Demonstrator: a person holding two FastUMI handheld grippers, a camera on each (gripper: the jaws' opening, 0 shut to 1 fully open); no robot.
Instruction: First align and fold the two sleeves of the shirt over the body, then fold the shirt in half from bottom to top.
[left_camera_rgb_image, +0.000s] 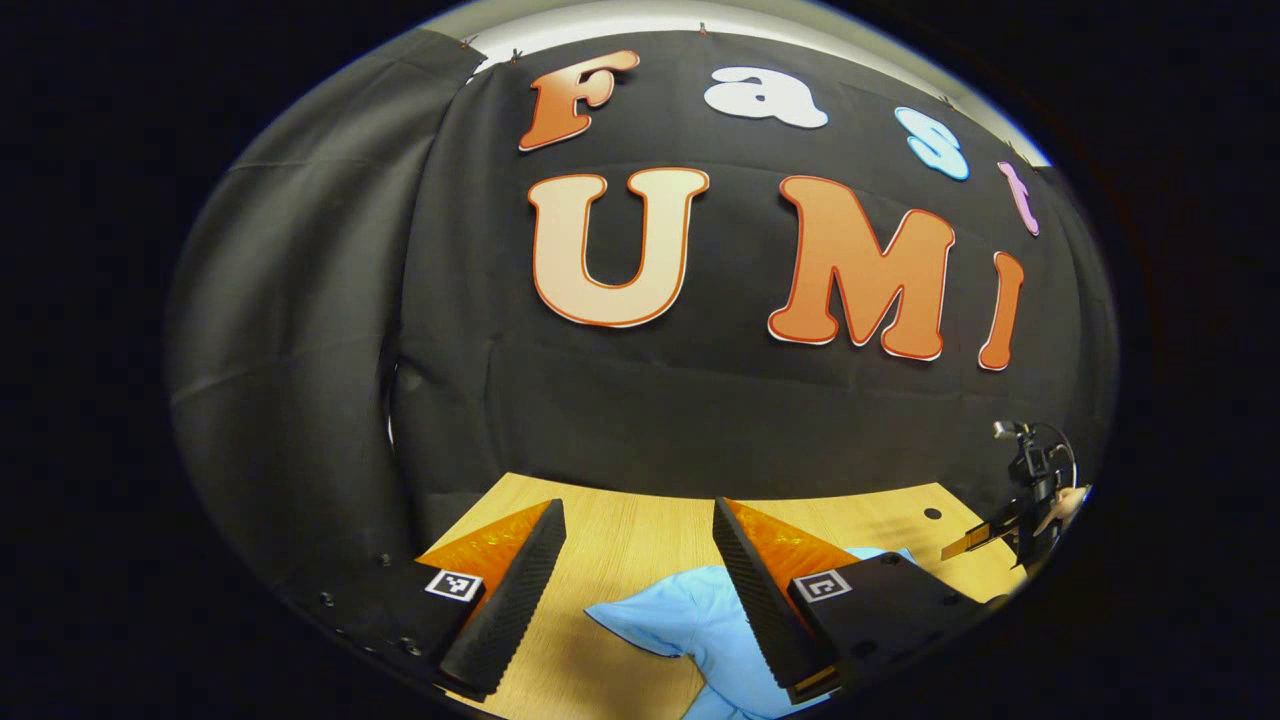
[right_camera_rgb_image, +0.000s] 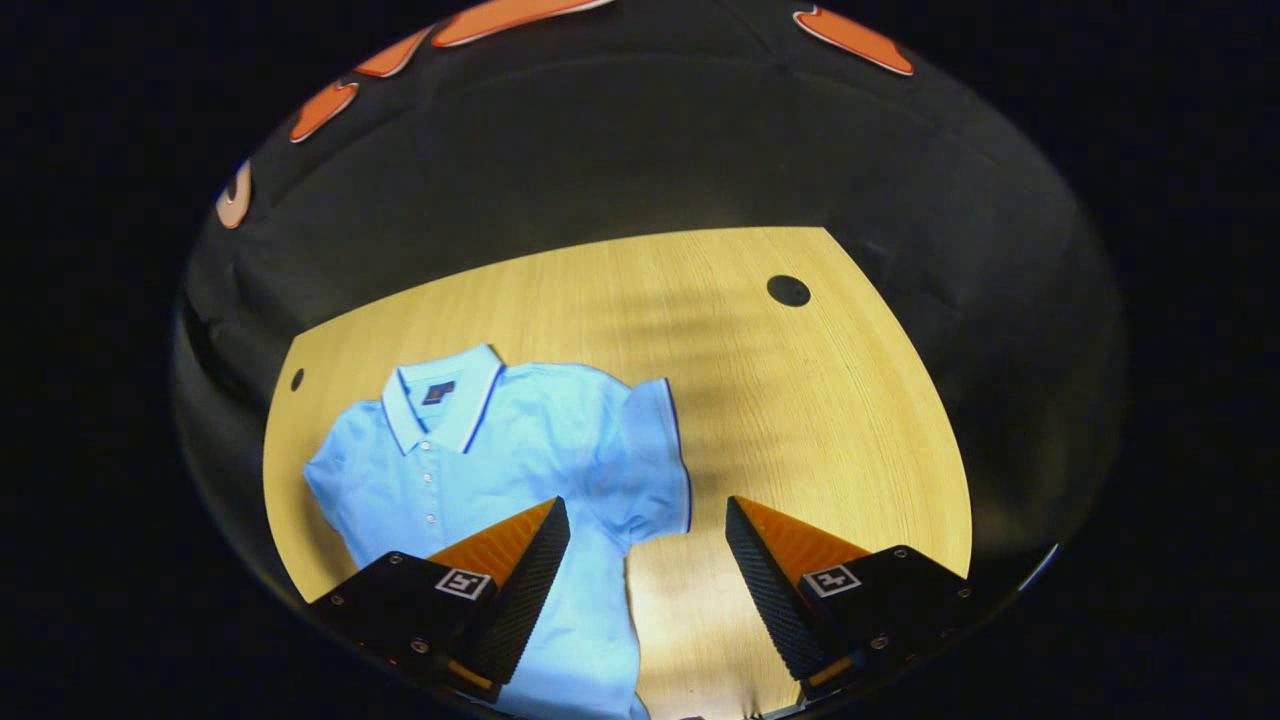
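A light blue polo shirt (right_camera_rgb_image: 480, 460) lies face up on the wooden table (right_camera_rgb_image: 800, 420), collar (right_camera_rgb_image: 440, 400) toward the far side, buttons down the front. Its short sleeve (right_camera_rgb_image: 655, 460), edged in dark blue, spreads out flat just ahead of my right gripper (right_camera_rgb_image: 647, 505), which hovers open above the shirt's side with nothing between its fingers. In the left gripper view, my left gripper (left_camera_rgb_image: 638, 510) is open and empty over the table, with the shirt's other sleeve (left_camera_rgb_image: 690, 620) lying low between its fingers. The right gripper (left_camera_rgb_image: 985, 540) and the hand holding it appear far right.
The table (left_camera_rgb_image: 620, 540) has a dark round hole (right_camera_rgb_image: 788, 290) at its far right and a smaller hole (right_camera_rgb_image: 297, 379) near the far left edge. Black cloth walls stand close behind and beside the table. Bare wood lies right of the shirt.
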